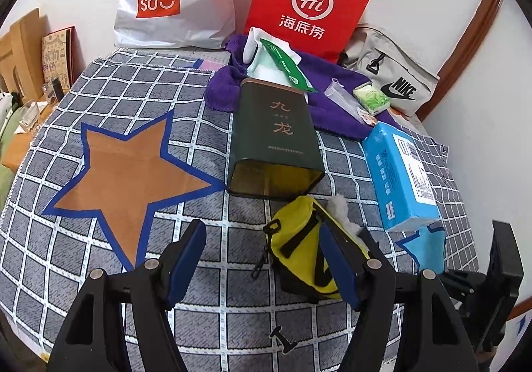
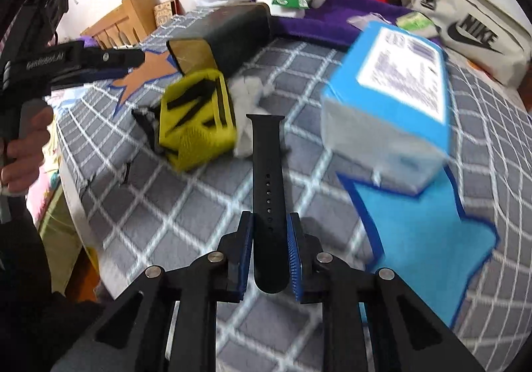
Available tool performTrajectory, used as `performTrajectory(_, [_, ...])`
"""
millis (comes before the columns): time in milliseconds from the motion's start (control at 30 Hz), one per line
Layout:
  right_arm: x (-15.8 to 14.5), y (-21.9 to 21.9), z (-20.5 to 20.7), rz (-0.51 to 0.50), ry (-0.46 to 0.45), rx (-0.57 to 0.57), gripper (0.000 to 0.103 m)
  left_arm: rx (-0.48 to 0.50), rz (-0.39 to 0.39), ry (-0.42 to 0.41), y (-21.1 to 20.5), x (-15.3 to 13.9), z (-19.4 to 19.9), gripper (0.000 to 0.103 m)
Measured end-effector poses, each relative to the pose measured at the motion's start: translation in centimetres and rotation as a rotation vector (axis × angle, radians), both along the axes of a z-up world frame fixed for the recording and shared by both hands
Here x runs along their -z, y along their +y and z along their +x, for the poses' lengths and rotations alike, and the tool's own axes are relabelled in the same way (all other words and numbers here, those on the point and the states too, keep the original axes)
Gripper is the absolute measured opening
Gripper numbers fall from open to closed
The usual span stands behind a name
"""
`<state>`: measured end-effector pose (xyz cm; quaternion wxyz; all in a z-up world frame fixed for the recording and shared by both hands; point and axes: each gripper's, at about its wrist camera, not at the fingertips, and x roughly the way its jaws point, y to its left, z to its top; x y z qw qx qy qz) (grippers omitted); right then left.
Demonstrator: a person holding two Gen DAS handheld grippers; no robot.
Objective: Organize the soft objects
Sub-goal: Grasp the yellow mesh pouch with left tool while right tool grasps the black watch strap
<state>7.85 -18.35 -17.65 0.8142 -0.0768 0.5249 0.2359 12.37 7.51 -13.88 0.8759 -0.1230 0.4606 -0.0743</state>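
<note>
Left wrist view: the left gripper [image 1: 262,259] hangs with its jaws wide apart and empty over the grey checked tablecloth [image 1: 133,92]. A small yellow fabric pouch with black straps [image 1: 299,249] lies just beside its right finger, below a dark green tin lying on its side [image 1: 276,135].

Right wrist view: the right gripper [image 2: 268,250] has its jaws nearly together around a black perforated rubber watch strap [image 2: 267,185], pads at its edges. A blue tissue pack [image 2: 389,95] sits right of it.

Checked cloth [image 1: 139,272] carries green tin [image 1: 276,135], yellow pouch [image 1: 296,232], blue tissue pack [image 1: 399,172]
</note>
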Motion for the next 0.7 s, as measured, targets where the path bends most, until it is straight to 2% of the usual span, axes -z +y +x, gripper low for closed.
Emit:
performTrajectory(133, [0.6,-0.6,-0.7,-0.01,0.014,0.003,0.021,-0.003,-0.008,0.007,-0.1,0.2,-0.3,0.069])
performTrajectory(267, [0.8,0.2,0.4,0.034,-0.017,0.009,0.036,0.012,-0.019,0.014,-0.5,0.2,-0.3,0.069])
performTrajectory(300, [0.9,0.7,0.7,0.023,-0.032,0.012,0.036,0.016,-0.017,0.013,-0.7,0.1,-0.4,0.069])
performTrajectory(367, [1.0,1.7,1.1,-0.003,-0.075,0.006,0.035,0.022,-0.004,0.01,-1.0,0.0,-0.6,0.069])
performTrajectory(400, [1.1,2.0,1.2,-0.018,-0.096,0.011,0.024,0.023,0.001,0.009,-1.0,-0.1,-0.7,0.069])
performTrajectory(433, [1.1,2.2,1.3,-0.035,-0.115,0.017,0.02,0.023,0.004,0.01,-1.1,-0.1,-0.7,0.069])
performTrajectory(500, [1.1,2.0,1.2,-0.036,-0.125,0.006,0.02,0.023,0.01,0.014,-1.1,0.1,-0.7,0.069])
performTrajectory(700, [1.0,0.4,0.4,0.0,-0.07,0.053,0.022,0.041,0.031,0.033,-1.6,0.8,-0.6,0.069])
